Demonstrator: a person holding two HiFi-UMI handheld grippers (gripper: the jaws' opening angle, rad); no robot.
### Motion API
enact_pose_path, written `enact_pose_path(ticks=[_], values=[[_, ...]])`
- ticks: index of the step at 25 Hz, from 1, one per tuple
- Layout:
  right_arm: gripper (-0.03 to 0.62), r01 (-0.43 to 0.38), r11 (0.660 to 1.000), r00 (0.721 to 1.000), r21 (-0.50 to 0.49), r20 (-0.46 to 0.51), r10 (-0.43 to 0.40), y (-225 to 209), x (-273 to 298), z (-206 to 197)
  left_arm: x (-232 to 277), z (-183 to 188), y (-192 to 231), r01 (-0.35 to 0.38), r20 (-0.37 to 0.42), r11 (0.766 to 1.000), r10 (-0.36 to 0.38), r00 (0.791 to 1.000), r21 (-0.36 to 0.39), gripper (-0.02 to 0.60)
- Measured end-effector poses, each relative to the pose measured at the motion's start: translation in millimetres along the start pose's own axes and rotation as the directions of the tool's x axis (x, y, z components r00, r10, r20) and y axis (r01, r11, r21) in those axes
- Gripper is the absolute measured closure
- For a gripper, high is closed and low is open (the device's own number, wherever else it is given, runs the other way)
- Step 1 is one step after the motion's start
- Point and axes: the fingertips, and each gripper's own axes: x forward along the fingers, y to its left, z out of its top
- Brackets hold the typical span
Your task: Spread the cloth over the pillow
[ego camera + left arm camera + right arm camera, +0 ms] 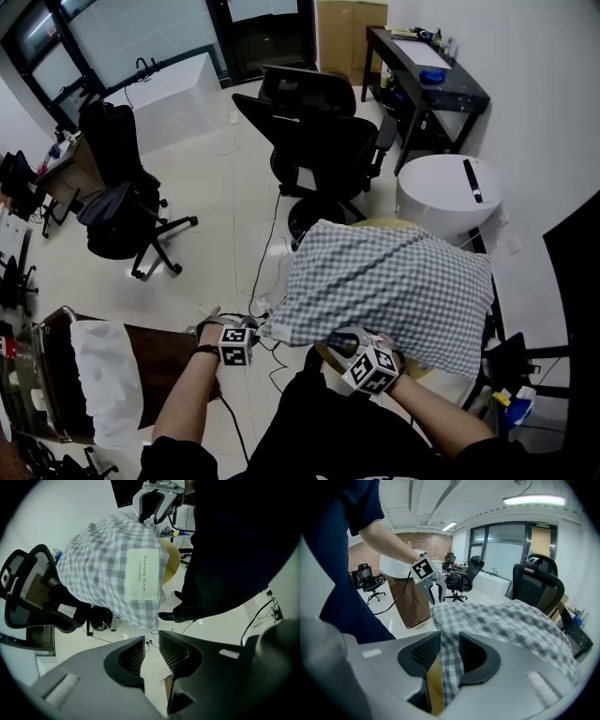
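Note:
A grey-and-white checked cloth (394, 281) lies draped over a round yellowish pillow (380, 223), hiding most of it. My right gripper (345, 345) is at the cloth's near edge, shut on a fold of the cloth (511, 620), with a strip of the yellow pillow (435, 686) showing beside it between the jaws. My left gripper (253, 330) hangs just off the cloth's near-left corner, open, with only floor between its fingers (136, 656). From the left gripper view the cloth (112, 564) shows a white label (143, 573), and the right gripper (152, 520) bites its far edge.
A black office chair (323, 131) stands right behind the pillow, and another (122, 206) at the left. A white round table (445, 197) and a black desk (427, 80) are at the right. Cables (267, 244) trail over the floor. A brown table (169, 361) stands at near left.

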Motion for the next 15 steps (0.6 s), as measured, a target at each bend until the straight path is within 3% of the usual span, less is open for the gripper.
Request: enact_pose_path(ticks=[6, 11, 15], values=[[0.459, 0.03, 0.998, 0.999, 0.052, 0.02, -0.031, -24, -11, 16, -19, -8, 61, -0.082, -0.006, 0.996, 0.083, 0.997, 0.02, 0.499], [0.459, 0.087, 0.993, 0.993, 0.083, 0.074, -0.093, -48, -25, 37, -64, 20, 149, -0.201, 0.123, 0.978, 0.206, 0.971, -0.053, 0.499], [0.459, 0.134, 0.987, 0.986, 0.089, 0.091, -0.142, -65, -32, 48, -79, 48, 218, -0.263, 0.166, 0.965, 0.257, 0.952, 0.016, 0.499]])
